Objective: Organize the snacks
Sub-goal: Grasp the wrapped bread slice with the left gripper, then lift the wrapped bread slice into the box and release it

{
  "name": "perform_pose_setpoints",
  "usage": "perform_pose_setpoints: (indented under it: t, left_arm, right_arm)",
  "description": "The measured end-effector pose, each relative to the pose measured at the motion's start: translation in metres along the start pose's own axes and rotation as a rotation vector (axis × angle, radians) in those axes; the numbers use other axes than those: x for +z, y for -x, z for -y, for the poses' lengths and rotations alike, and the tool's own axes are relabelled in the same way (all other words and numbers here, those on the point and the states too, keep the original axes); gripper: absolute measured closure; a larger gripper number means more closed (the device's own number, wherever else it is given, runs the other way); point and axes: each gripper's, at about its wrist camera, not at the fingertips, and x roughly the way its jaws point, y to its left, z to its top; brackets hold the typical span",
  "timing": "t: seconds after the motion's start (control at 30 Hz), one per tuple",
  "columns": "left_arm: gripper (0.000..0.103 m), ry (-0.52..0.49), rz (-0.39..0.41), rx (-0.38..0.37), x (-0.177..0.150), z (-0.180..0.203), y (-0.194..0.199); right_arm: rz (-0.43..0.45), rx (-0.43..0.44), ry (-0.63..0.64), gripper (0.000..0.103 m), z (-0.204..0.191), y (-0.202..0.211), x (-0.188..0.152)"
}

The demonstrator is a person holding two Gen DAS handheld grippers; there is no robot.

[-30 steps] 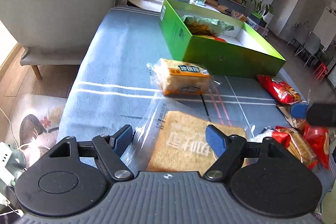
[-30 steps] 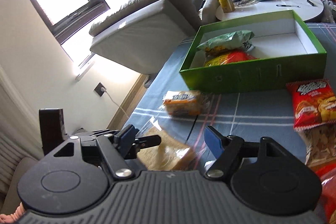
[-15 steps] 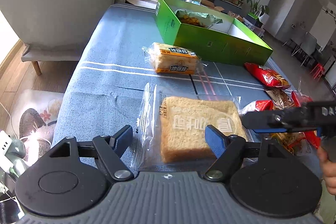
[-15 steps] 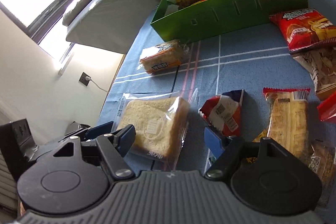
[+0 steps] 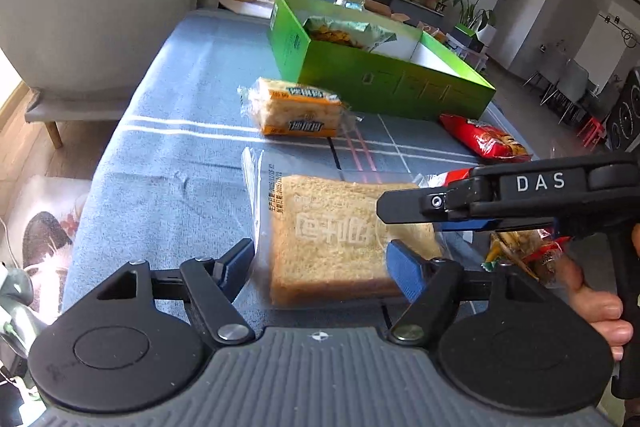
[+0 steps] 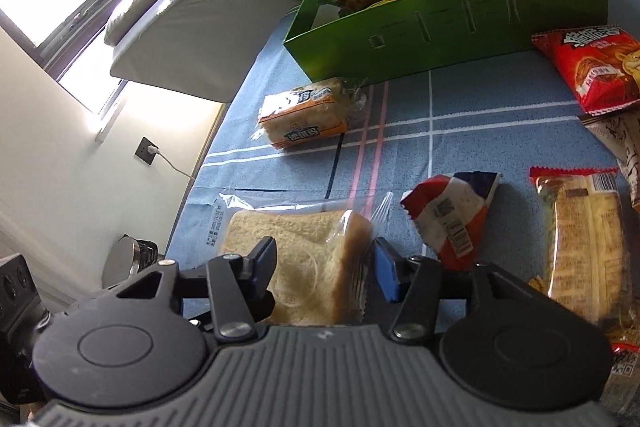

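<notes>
While both claws are closing around it: bread pack (image 5: pixel 340 239) is lying on the blue cloth (image 5: pixel 180 155).
Left gripper (image 5: pixel 320 267): narrowing, pads flanking the bread, apparently not pressing.
Right gripper (image 6: pixel 324 267): pinching the bread's edge.
Green box (image 6: pixel 460 27): sitting beyond, holding chip bags.

The left gripper (image 5: pixel 320 263) is pitched downward, its jaws being drawn together with a bagged slice of bread (image 5: pixel 340 239) between them; contact by the pads cannot be told. The right gripper (image 6: pixel 324 263) is likewise tilted down and is being closed across the same slice, reached in from the left gripper's right side. The right gripper's handle is held by a hand (image 5: pixel 596 303).
</notes>
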Motion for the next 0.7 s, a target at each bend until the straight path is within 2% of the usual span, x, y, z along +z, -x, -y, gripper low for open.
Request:
perform_pose_setpoints:
  t: [0.17, 0.37, 0.5, 0.7]
  left_arm:
    - [0.034, -0.006, 0.064, -0.017, 0.011, 0.011, 0.020]
    - [0.034, -0.066, 0.142, -0.032, 0.041, 0.038, 0.032]
    - [0.034, -0.096, 0.164, -0.058, 0.070, 0.059, 0.018]
    - [0.034, -0.123, 0.163, -0.110, 0.111, 0.095, -0.023]
  right_arm:
    - [0.068, 0.015, 0.034, 0.048, -0.009, 0.021, 0.008]
    - [0.163, 0.024, 0.069, 0.048, -0.013, 0.049, 0.028]
    - [0.219, 0.015, 0.072, 0.047, 0.000, 0.065, 0.050]
    - [0.298, -0.023, 0.076, 0.046, 0.032, 0.082, 0.090]
